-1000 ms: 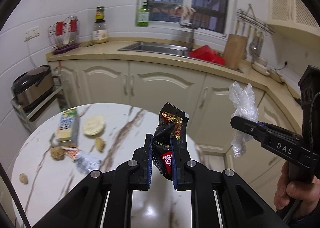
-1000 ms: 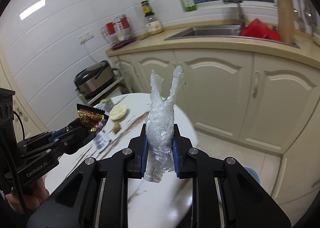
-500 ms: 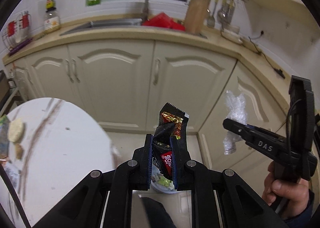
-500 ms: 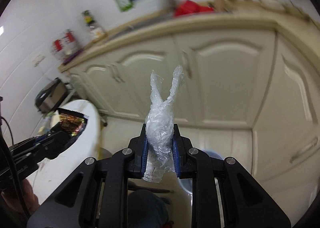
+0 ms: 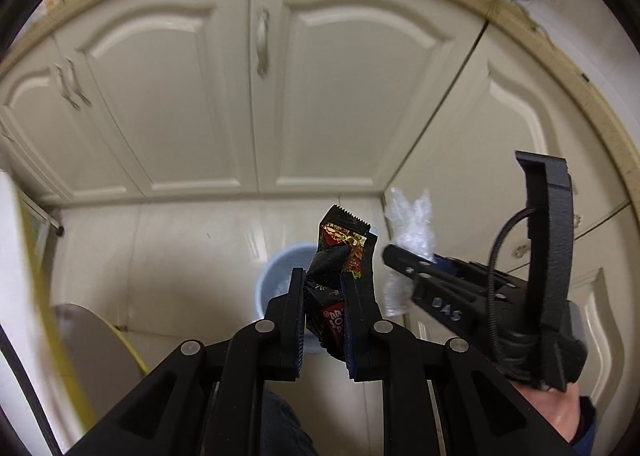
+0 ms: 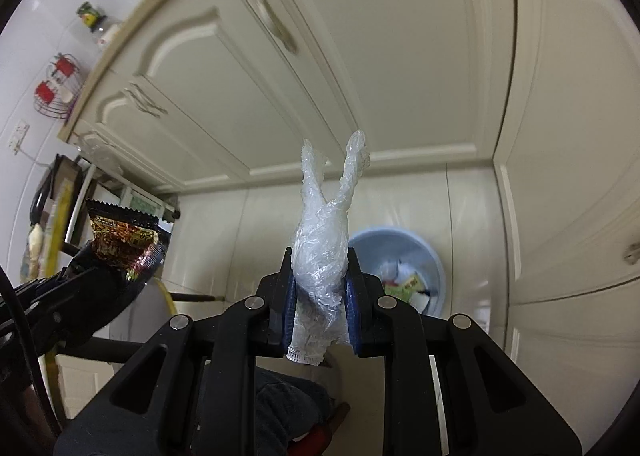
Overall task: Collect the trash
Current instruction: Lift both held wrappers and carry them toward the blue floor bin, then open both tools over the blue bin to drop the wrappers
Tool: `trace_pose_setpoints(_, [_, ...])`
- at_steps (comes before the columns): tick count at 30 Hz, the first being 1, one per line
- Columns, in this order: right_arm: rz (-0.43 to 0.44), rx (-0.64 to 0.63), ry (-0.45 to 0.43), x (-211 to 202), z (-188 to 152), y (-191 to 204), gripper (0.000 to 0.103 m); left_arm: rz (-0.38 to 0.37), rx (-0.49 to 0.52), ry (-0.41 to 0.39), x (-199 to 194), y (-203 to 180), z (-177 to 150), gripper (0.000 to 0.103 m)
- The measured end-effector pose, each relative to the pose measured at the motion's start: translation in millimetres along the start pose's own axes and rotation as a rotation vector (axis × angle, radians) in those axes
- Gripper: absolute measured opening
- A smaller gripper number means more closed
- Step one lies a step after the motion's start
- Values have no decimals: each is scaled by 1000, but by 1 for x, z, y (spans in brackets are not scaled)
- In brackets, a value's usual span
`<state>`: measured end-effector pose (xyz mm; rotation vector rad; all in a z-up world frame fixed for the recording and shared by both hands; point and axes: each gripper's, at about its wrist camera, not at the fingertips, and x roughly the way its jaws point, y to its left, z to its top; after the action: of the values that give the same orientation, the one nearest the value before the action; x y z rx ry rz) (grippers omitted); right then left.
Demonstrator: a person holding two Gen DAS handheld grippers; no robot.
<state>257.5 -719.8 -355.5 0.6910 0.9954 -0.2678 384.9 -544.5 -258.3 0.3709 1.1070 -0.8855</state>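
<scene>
Trash fills both tongs: the left gripper (image 5: 323,298) pinches a crinkled black foil wrapper (image 5: 338,256) with a serrated top; the right gripper (image 6: 319,284) clamps a crumpled clear plastic glove (image 6: 322,232). At its 3 o'clock sits a round pale-blue bin (image 6: 420,252), holding scraps, on glossy floor tiles (image 5: 180,248).

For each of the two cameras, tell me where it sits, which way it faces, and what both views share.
Left wrist: on the left gripper, facing down at the blue bin by the cabinets; its jaws clamp a dark snack wrapper; the right hand shows.
Right wrist: on the right gripper, angled down at the bin; its jaws clamp a crumpled clear plastic glove; a dark trouser leg shows below.
Shared: bin, cabinets, both pieces of trash, each other's gripper.
</scene>
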Motion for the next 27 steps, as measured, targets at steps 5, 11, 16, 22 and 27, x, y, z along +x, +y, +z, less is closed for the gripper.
trace_pose_setpoints(5, [-10, 31, 64, 34, -2, -20, 20, 3, -26, 110, 60, -2, 27, 12])
trace_pose_setpoints(11, [-38, 57, 106, 55, -4, -37, 35, 47, -52, 183, 104, 1, 51, 18])
trace_pose_setpoints(16, [-39, 73, 95, 54, -5, -43, 64, 68, -69, 173, 114, 2, 63, 44])
trace_pose_setpoints(22, [-39, 120, 59, 41, -5, -50, 103, 124, -68, 121, 102, 2, 58, 74])
trace_pose_setpoints(27, [-65, 144, 43, 24, -4, -47, 103, 189, -52, 55, 79, -7, 44, 80])
